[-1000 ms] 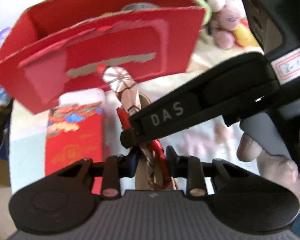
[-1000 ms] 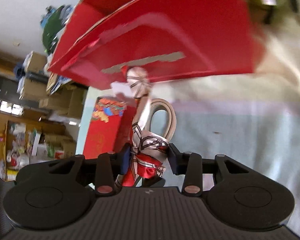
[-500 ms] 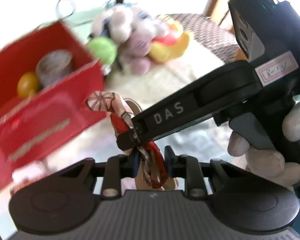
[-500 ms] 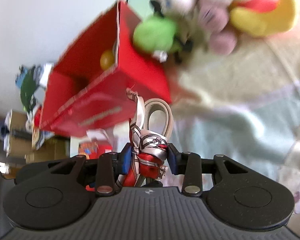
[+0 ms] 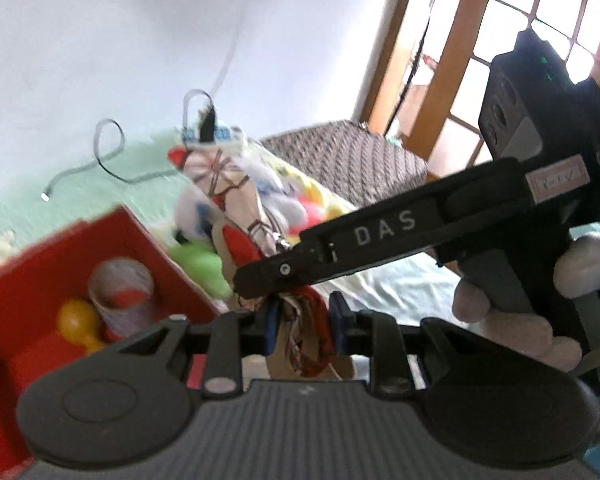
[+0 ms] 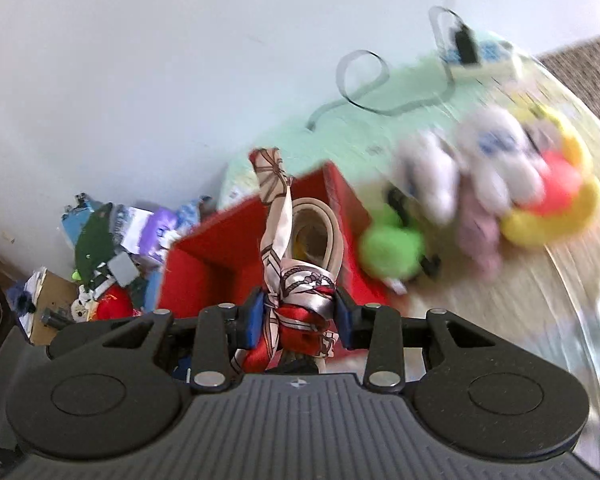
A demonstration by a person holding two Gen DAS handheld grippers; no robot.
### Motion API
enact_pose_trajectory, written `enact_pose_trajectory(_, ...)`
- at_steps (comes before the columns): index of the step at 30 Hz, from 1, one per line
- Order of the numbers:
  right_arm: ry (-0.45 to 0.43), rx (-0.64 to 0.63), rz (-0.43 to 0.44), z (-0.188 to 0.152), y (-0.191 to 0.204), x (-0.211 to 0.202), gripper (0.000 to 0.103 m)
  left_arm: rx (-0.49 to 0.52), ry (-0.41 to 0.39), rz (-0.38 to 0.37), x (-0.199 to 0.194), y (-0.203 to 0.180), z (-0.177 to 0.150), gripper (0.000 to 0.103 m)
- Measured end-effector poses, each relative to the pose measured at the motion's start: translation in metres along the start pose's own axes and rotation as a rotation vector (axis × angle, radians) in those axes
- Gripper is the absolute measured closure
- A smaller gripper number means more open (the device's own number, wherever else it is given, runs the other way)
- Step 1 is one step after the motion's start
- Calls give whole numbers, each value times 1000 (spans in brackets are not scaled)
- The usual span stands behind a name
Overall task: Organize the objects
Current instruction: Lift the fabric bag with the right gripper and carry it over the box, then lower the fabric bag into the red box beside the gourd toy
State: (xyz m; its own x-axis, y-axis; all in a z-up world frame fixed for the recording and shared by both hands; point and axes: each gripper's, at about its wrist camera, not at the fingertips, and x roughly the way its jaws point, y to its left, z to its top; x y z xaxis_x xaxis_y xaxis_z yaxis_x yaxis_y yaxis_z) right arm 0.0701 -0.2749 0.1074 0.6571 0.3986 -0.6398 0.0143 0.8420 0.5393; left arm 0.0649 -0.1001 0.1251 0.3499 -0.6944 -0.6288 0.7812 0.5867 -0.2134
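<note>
You pinch the soft, slippery scarf (image 6: 296, 300) in both the left gripper (image 5: 302, 322) and right gripper (image 6: 296, 310); grip its bunched knot, since loose ends flop.

a grey cable (image 6: 360, 76) loops on the green cover; a window (image 5: 512, 52) behind.

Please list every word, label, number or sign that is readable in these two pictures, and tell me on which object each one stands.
"DAS": white letters on the black finger of the right hand-held gripper, seen in the left wrist view.
White sticker with a red border on that gripper's body: handwritten marks, too blurred to read.
Blue and white strip near the cable: print too blurred to read.
Nothing else is readable.
</note>
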Motion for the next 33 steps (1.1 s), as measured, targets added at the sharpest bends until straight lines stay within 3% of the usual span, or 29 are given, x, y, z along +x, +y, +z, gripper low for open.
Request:
enact_pose_trajectory(7,26,-119,84,38,49,41,64,-39,-71,102,-41,40,14,78)
enact_pose_trajectory(13,121,-182,112,47,78,96,64,-152,-71,160,-53,89,7,78)
enact_pose_trajectory(24,397,-170,43,22,76,211,64,-299,133,258,1,152,-42,78)
enact_pose_trajectory(33,508,-210,-20,14,69,252,65,-360,300,303,34,180,-64,78)
